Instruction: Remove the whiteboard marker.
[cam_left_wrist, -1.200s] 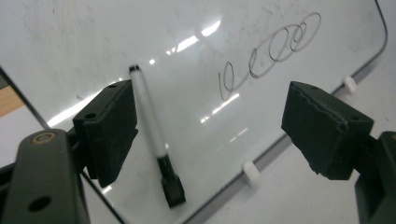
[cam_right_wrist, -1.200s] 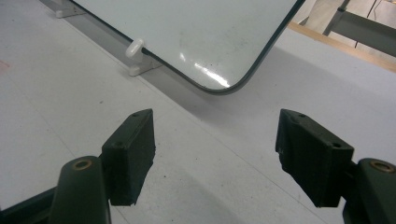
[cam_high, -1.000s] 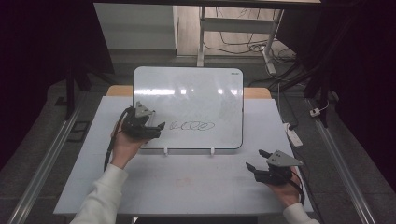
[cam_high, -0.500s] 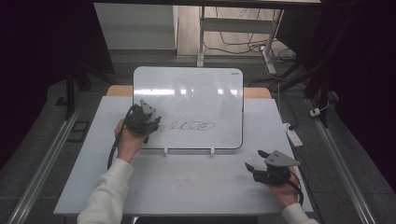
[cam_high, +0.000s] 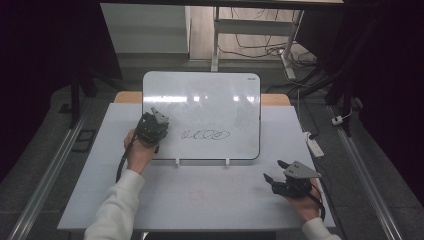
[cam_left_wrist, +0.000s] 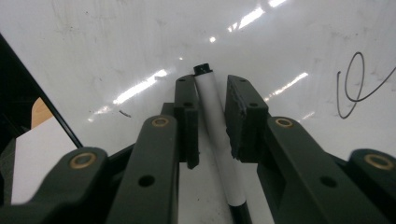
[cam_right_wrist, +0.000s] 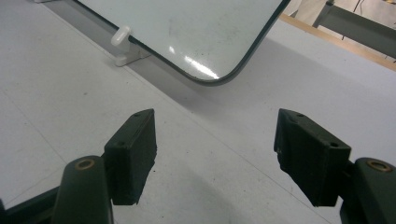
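White table (cam_high: 200, 195) and a propped whiteboard (cam_high: 200, 100) take up the room's lit middle; on the board's left side the left gripper (cam_left_wrist: 209, 105) has just been closing its fingers (cam_left_wrist: 187, 116) around a white marker (cam_left_wrist: 219, 135), and they now pinch its barrel, black tip toward the board. Beside it runs a looping black scribble (cam_high: 206, 134). Well apart, near the table's right corner, the right gripper (cam_right_wrist: 215, 158) rests with fingers spread wide around nothing.
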